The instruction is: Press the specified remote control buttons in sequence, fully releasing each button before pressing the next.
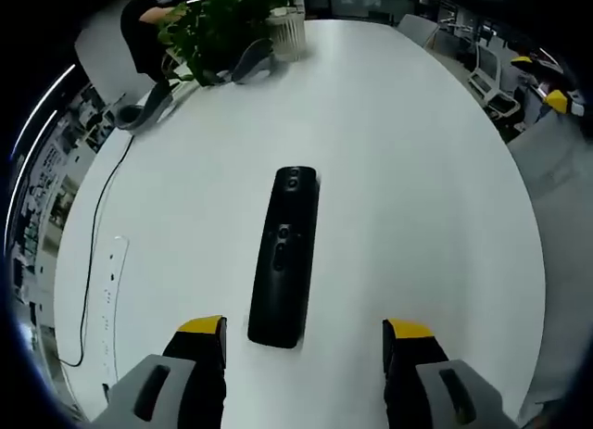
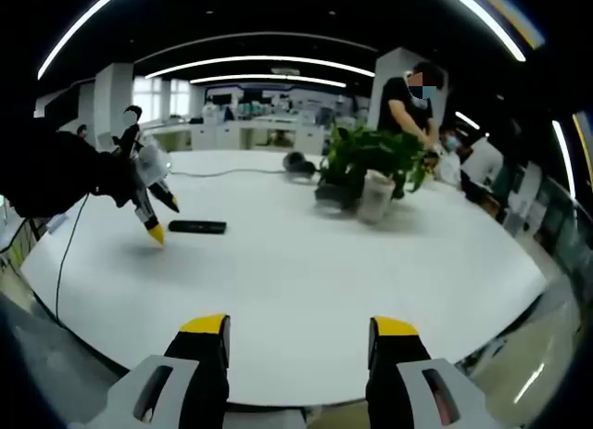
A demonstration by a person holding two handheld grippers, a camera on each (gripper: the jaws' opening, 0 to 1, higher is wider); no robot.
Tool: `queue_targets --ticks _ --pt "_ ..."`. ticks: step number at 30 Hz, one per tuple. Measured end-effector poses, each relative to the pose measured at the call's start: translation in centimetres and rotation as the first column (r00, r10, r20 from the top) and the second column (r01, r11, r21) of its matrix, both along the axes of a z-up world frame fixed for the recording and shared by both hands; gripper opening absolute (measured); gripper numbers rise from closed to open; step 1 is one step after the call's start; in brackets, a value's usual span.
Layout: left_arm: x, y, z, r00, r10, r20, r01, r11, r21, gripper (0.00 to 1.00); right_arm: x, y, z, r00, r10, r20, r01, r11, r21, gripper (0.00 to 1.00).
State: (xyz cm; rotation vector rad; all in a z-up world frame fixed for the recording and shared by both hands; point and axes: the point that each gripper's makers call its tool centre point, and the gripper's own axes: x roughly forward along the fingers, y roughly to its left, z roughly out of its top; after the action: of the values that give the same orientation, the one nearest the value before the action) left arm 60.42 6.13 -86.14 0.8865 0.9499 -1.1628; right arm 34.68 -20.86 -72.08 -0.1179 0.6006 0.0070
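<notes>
In the left gripper view, the left tool (image 1: 306,341) rises from the bottom of the frame with its yellow-tipped jaws spread wide and nothing between them. Just above and between those tips lies the remote control (image 1: 285,258), a long black bar running lengthwise up the centre of the frame, flat on the white bench (image 1: 417,170). Its near end sits close to the left jaw tip without touching it, and its buttons show as small dark shapes along its upper half, too small to tell apart. Neither jaw rests on any button.

In the right gripper view, the right tool (image 2: 296,336) also stands spread and empty at the bottom of the frame, held back near the bench edge and well apart from the remote, which appears as a thin dark strip at left of centre. The left tool enters at the upper left there, its yellow tips pointing down just beside the remote.

Farther out, a potted plant (image 1: 232,21) stands at the top of the left gripper view, a power strip (image 1: 109,290) with its cable lies at the lower left, and a person (image 2: 403,100) stands behind the plant.

Judging from this, the sequence looks barely begun or between presses: the left tool is lined up over the remote but off it, so the presses the task asks for appear to lie ahead. How many are done cannot be told.
</notes>
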Motion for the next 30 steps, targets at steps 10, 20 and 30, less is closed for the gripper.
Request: queue_targets --ticks 10,20,30 --pt "-0.5 0.1 -1.0 0.995 0.002 -0.097 0.003 0.998 0.056 0.64 0.1 -0.1 0.1 1.0 -0.009 0.005 0.009 1.0 0.004 0.58" --pt "-0.5 0.2 -0.9 0.994 -0.028 -0.104 0.038 0.994 0.098 0.62 0.0 -0.2 0.1 1.0 -0.011 0.005 0.011 1.0 0.003 0.58" --pt "0.6 0.3 -0.8 0.995 -0.017 -0.101 0.026 0.995 0.093 0.49 0.0 -0.2 0.1 1.0 -0.011 0.004 0.011 1.0 0.002 0.57"
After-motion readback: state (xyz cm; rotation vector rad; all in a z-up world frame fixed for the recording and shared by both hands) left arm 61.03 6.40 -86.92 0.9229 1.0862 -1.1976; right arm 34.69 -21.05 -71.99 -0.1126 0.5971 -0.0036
